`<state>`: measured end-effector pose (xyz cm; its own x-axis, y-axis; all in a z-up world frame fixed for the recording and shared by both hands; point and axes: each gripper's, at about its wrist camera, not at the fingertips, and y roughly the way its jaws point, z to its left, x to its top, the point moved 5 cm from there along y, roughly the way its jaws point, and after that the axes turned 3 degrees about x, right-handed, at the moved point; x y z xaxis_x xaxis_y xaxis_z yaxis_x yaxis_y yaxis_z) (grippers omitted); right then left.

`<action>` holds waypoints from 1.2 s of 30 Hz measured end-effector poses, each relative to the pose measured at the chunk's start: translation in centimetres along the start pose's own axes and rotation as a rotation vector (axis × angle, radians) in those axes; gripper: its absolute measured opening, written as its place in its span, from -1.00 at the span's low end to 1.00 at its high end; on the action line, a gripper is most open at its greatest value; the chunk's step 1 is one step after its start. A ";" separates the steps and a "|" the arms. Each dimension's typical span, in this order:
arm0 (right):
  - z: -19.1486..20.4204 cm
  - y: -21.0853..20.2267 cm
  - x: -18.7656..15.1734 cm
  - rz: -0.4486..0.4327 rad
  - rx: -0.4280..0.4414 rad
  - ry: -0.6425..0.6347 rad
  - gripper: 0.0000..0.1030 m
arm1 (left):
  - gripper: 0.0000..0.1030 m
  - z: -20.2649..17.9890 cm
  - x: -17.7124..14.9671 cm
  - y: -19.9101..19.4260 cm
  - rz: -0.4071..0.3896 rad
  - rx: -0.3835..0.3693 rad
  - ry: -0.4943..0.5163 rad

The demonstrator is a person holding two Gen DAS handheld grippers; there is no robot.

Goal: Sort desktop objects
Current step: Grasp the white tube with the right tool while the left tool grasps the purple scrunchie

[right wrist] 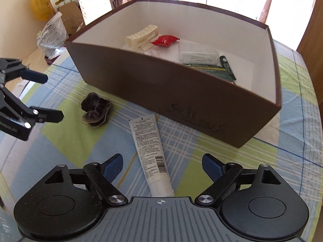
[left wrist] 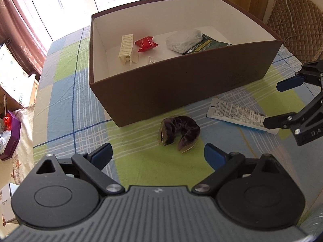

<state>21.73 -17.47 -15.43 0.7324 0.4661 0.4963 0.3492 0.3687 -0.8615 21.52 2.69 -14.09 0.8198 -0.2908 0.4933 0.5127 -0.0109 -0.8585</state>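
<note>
Tube (right wrist: pixel 150 153): lies at 12 o'clock between your right gripper (right wrist: pixel 162 166) fingers, which are spread and hold nothing. Soft and smooth; take it across the middle.
Scrunchie (left wrist: pixel 178 134): at 12 o'clock of your left gripper (left wrist: pixel 158 156), also spread. Light, squashy.
Box (left wrist: pixel 181 92): behind both, already holding several items.

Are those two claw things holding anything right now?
Nothing. The left gripper is open near the scrunchie; the right gripper is open astride the tube.
</note>
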 end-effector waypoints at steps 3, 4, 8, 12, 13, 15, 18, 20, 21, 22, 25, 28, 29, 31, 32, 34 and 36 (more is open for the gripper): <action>-0.2 1.0 -0.4 -0.010 0.005 -0.009 0.76 | 0.84 0.3 -0.1 0.6 0.011 -0.001 -0.004; -0.3 1.3 -0.5 -0.017 0.011 -0.011 0.76 | 0.83 0.4 -0.2 0.7 0.015 -0.002 -0.006; -0.5 2.3 -0.5 -0.024 0.020 -0.011 0.75 | 0.80 0.7 -0.4 1.3 0.031 -0.008 -0.010; 0.2 3.4 -0.3 -0.013 0.027 -0.061 0.75 | 0.79 0.6 -0.4 1.7 0.037 -0.014 -0.007; 0.4 3.6 -0.2 -0.013 0.027 -0.077 0.57 | 0.79 0.6 -0.4 1.8 0.036 -0.016 -0.006; 0.7 4.3 -0.3 0.008 0.040 -0.095 0.00 | 0.79 0.5 -0.3 1.8 0.035 -0.021 -0.005; 1.0 4.8 -0.4 0.013 0.042 -0.119 -0.01 | 0.79 0.5 -0.3 2.0 0.038 -0.027 -0.004; 1.1 4.8 -0.6 0.015 0.032 -0.133 -0.20 | 0.79 0.4 -0.3 2.1 0.041 -0.033 -0.003; 1.1 4.7 -0.6 0.015 0.031 -0.143 -0.27 | 0.79 0.4 -0.3 2.1 0.042 -0.038 -0.003; 0.9 4.6 -0.7 0.023 0.029 -0.137 -0.27 | 0.79 0.3 -0.4 2.2 0.043 -0.042 -0.001; 0.3 4.2 -1.1 0.044 0.021 -0.113 -0.28 | 0.78 0.2 -0.4 2.3 0.043 -0.052 0.002; -0.6 3.5 -1.9 0.057 0.005 -0.078 -0.28 | 0.78 -0.1 -0.3 2.5 0.041 -0.065 0.008; -0.9 3.2 -2.1 0.061 0.000 -0.067 -0.28 | 0.78 -0.2 -0.3 2.6 0.041 -0.068 0.012; -1.6 2.8 -2.7 0.069 -0.010 -0.044 -0.28 | 0.78 -0.5 -0.2 2.8 0.041 -0.074 0.021; -1.9 2.5 -2.9 0.070 -0.016 -0.030 -0.28 | 0.78 -0.6 -0.2 2.9 0.041 -0.076 0.027; -2.5 2.0 -3.4 0.066 -0.030 -0.001 -0.27 | 0.78 -0.9 0.1 3.3 0.037 -0.082 0.039; -2.9 1.6 -3.8 0.055 -0.043 0.030 -0.27 | 0.78 -1.2 0.4 3.7 0.029 -0.089 0.053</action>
<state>21.22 -20.99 -19.02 0.7678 0.4603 0.4456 0.3328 0.3079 -0.8913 23.46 1.34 -17.24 0.8185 -0.3420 0.4617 0.4621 -0.0859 -0.8827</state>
